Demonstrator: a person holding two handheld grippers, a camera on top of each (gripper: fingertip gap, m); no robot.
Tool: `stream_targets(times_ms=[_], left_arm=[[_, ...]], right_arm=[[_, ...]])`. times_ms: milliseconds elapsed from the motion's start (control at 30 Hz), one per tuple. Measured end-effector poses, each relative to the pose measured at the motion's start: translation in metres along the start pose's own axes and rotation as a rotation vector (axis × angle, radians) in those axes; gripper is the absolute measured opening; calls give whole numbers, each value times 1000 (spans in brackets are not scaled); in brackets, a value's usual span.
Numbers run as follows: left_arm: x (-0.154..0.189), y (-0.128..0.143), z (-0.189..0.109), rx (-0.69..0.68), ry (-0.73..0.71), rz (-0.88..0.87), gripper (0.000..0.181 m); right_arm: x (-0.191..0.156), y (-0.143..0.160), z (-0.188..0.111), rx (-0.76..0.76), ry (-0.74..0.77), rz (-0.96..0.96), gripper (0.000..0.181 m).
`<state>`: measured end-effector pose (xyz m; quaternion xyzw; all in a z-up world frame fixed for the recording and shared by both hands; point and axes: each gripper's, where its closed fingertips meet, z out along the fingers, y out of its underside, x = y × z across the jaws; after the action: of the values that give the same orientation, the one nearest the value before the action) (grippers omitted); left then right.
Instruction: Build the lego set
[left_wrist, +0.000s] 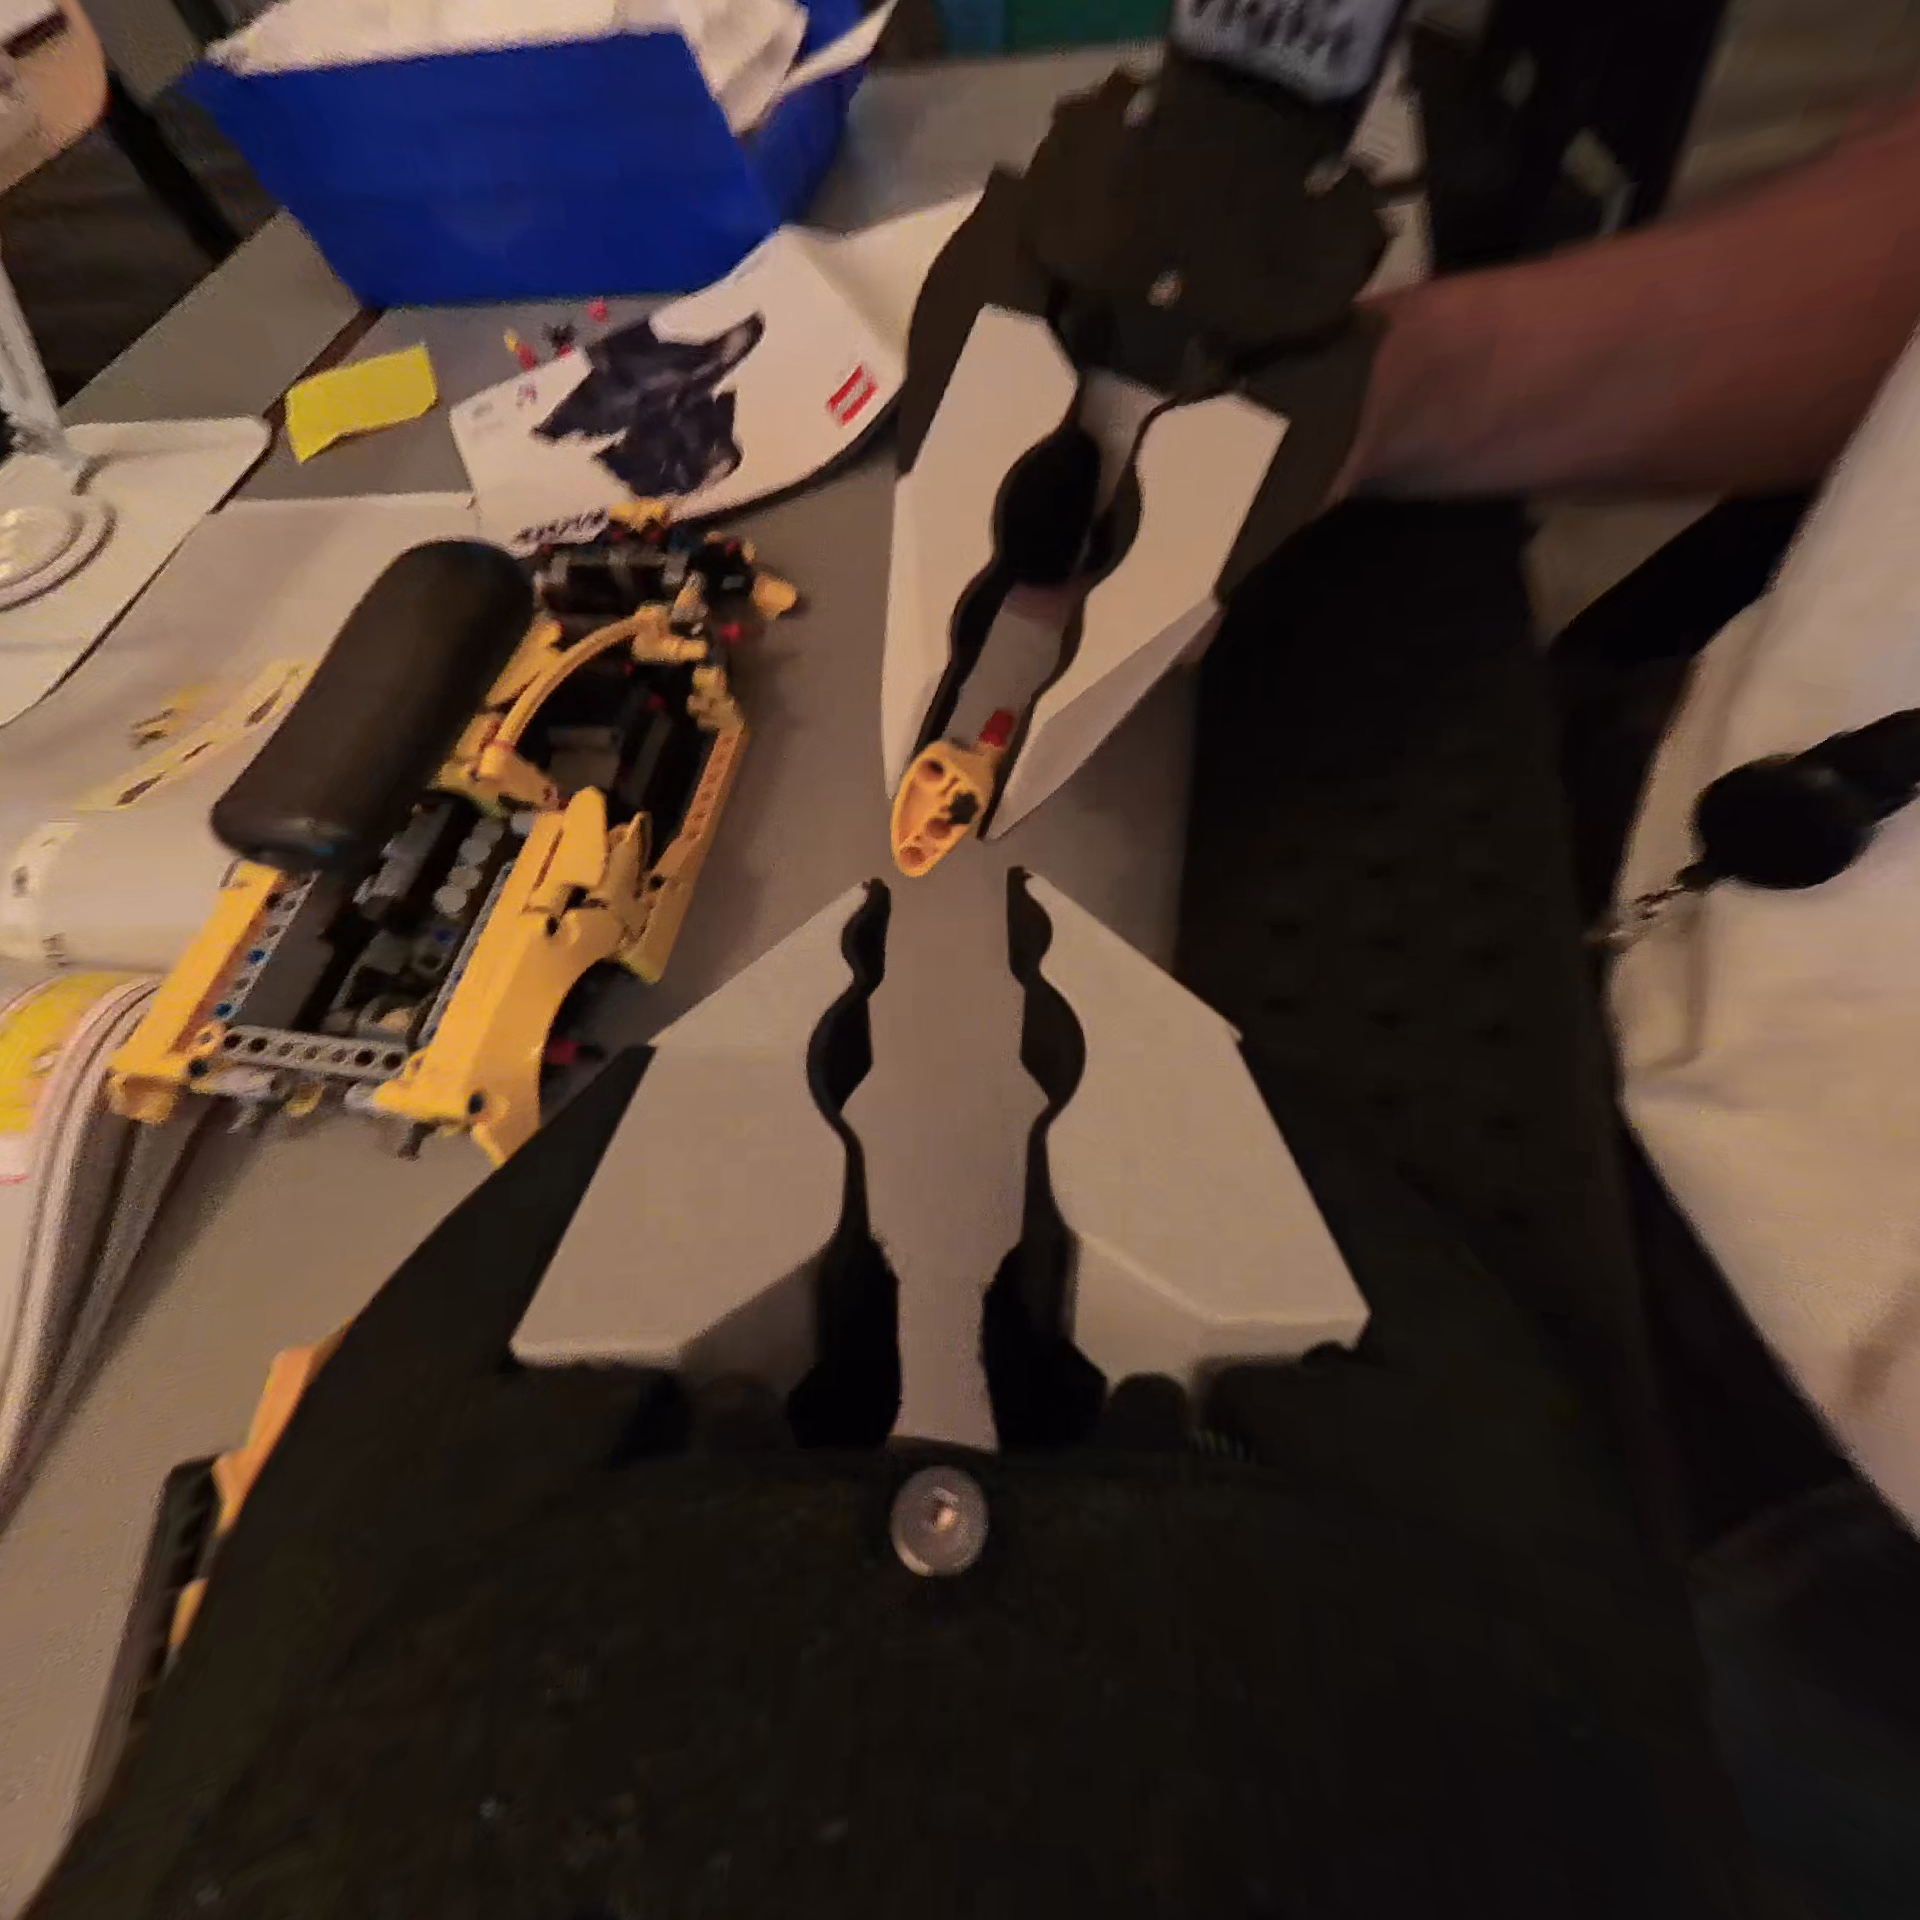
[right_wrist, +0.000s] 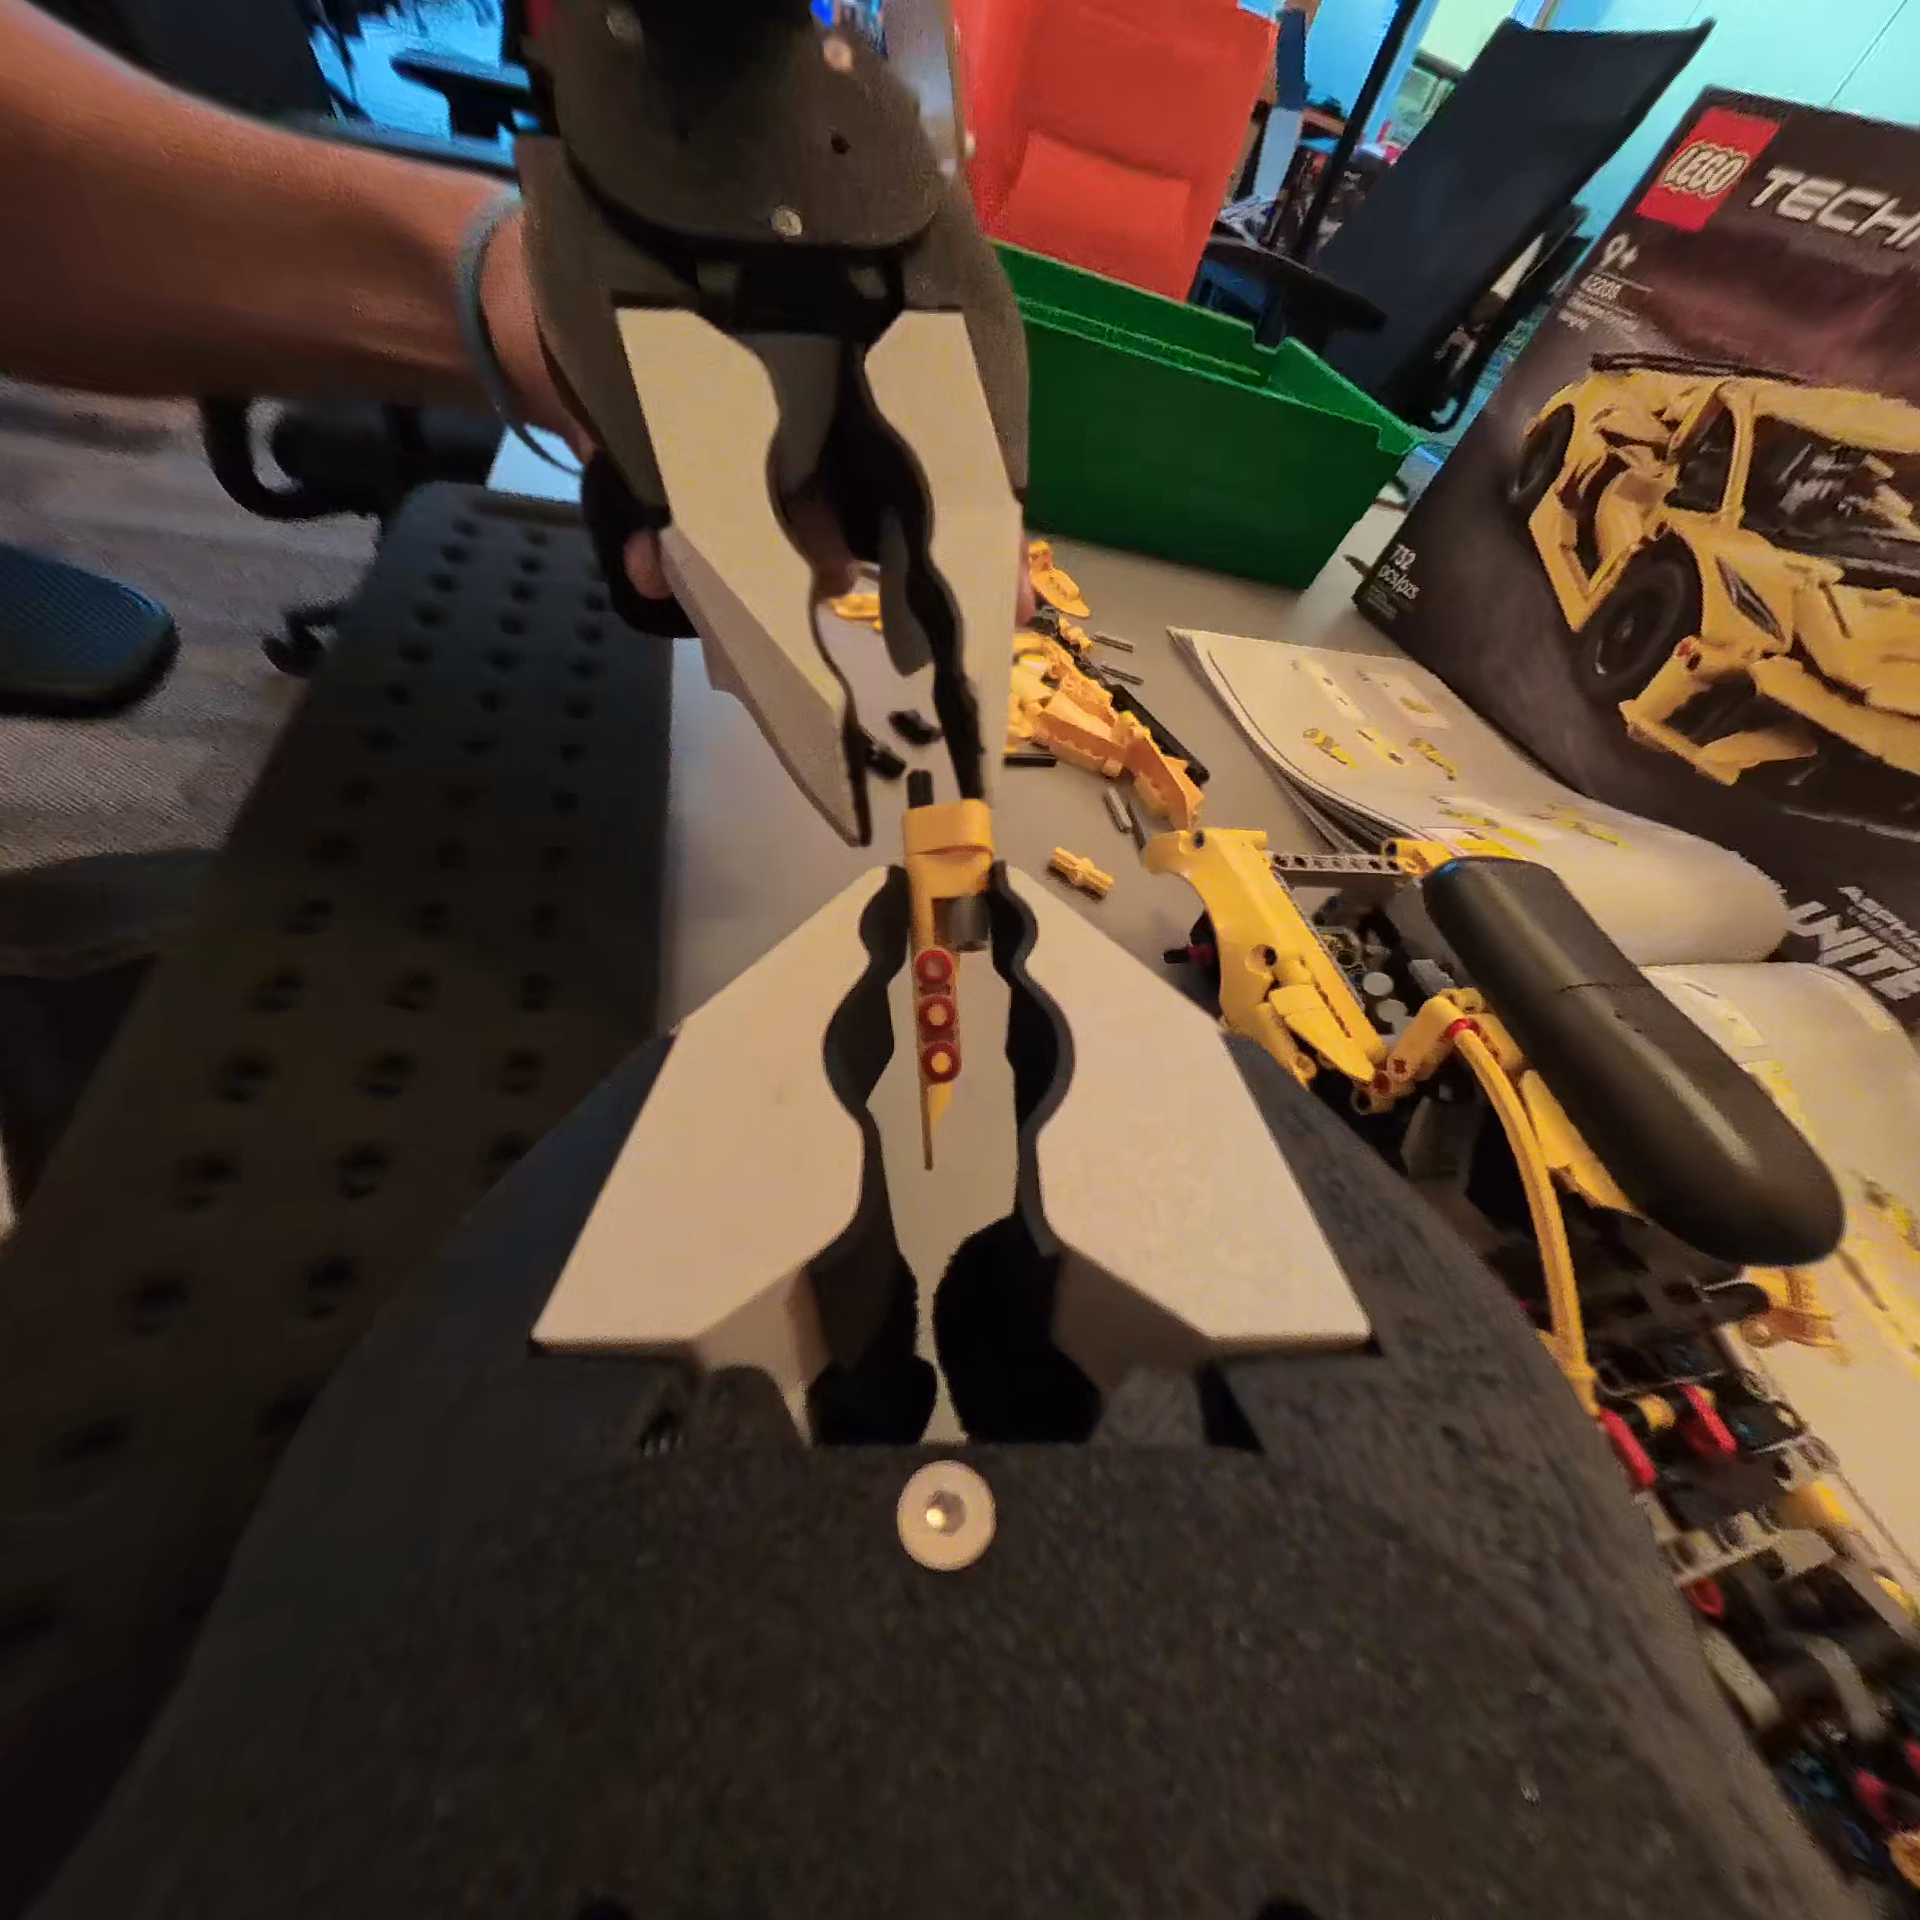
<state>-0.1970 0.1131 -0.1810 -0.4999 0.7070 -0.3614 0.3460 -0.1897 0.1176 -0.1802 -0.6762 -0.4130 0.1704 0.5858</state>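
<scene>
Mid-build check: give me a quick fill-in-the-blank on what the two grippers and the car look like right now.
1. The right gripper is shut on a small ____ piece with red pins.
2. The left gripper has its jaws ____ and holds nothing.
3. A black cylinder rests on the partly built car, which is mostly ____ in colour.
4. The bin behind the loose parts is ____.

Missing words: yellow; open; yellow; green
</scene>
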Motion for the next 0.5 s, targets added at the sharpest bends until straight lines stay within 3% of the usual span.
stream_targets(times_ms=[300,500], left_arm=[[15,1,10,2,32,92,19],[12,3,12,16,5,-31,16]], right_arm=[[-16,-3,-1,22,-112,65,14],[-13,-1,0,-7,-76,32,14]])
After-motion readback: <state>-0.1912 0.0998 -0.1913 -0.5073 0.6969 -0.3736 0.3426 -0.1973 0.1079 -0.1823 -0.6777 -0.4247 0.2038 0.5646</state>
